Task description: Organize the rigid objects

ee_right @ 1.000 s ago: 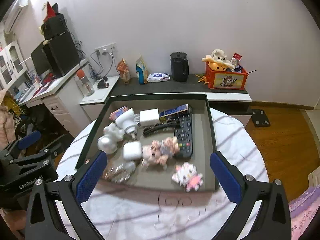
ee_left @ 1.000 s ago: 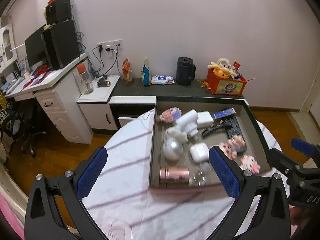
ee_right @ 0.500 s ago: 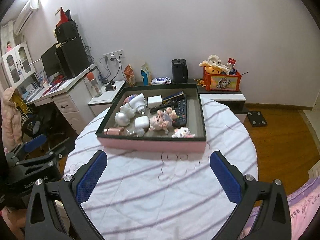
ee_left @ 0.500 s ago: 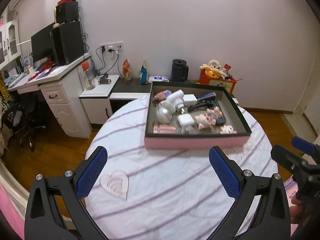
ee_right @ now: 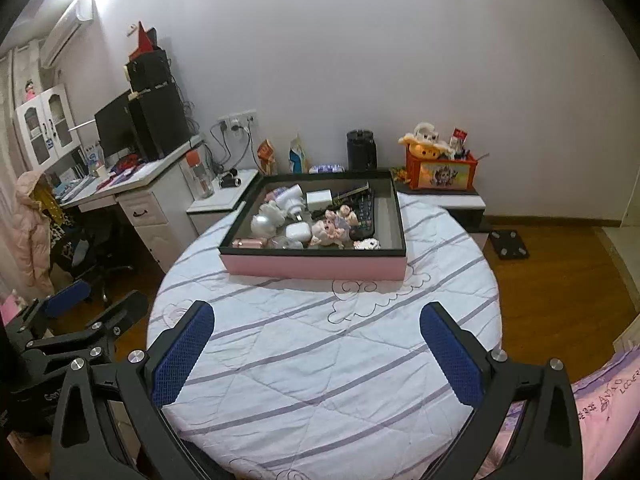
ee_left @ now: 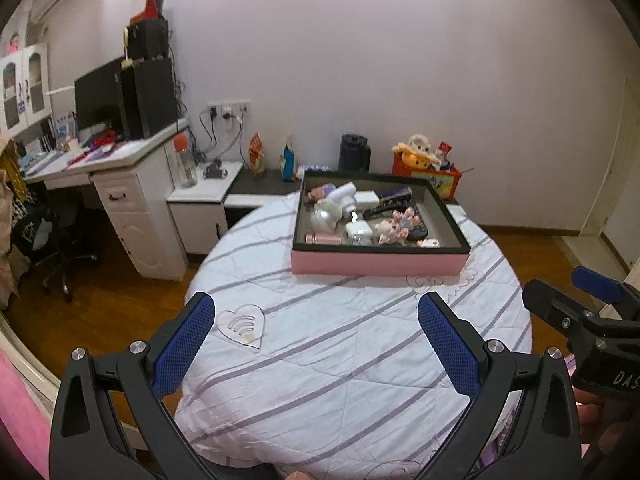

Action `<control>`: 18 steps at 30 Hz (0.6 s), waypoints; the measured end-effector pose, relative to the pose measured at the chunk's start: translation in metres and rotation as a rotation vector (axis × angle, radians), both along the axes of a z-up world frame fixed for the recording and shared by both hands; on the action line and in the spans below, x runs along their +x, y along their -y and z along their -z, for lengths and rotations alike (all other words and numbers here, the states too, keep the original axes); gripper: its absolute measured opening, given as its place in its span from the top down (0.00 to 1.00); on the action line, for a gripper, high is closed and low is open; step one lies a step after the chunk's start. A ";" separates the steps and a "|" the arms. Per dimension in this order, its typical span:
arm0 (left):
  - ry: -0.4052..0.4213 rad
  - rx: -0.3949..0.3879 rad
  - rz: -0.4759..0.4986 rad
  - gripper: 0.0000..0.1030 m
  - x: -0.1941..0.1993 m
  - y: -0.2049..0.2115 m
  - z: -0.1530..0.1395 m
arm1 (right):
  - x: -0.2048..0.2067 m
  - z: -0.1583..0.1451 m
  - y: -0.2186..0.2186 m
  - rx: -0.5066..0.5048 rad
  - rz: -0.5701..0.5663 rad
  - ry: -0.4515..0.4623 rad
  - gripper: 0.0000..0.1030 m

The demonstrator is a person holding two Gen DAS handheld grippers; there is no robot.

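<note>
A round table under a white quilted cloth with purple stripes (ee_right: 320, 344) carries a pink-sided, black-rimmed tray (ee_right: 316, 266) crammed with small rigid objects (ee_right: 304, 224). Left gripper (ee_left: 318, 344) and right gripper (ee_right: 318, 350) hang wide, empty, well short; reaching in risks jostling neighbours
</note>
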State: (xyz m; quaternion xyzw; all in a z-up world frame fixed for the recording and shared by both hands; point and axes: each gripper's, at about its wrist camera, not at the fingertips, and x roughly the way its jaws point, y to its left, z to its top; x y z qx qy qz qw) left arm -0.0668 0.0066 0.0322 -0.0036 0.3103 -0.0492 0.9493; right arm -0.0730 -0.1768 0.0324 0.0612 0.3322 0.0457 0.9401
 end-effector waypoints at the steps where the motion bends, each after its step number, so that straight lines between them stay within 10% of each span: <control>1: 0.015 0.007 -0.007 0.00 -0.006 -0.001 -0.006 | -0.004 -0.004 -0.001 -0.006 0.001 0.009 0.00; 18: 0.072 0.003 -0.072 0.00 -0.065 -0.012 -0.050 | -0.069 -0.050 -0.011 -0.049 0.005 0.143 0.00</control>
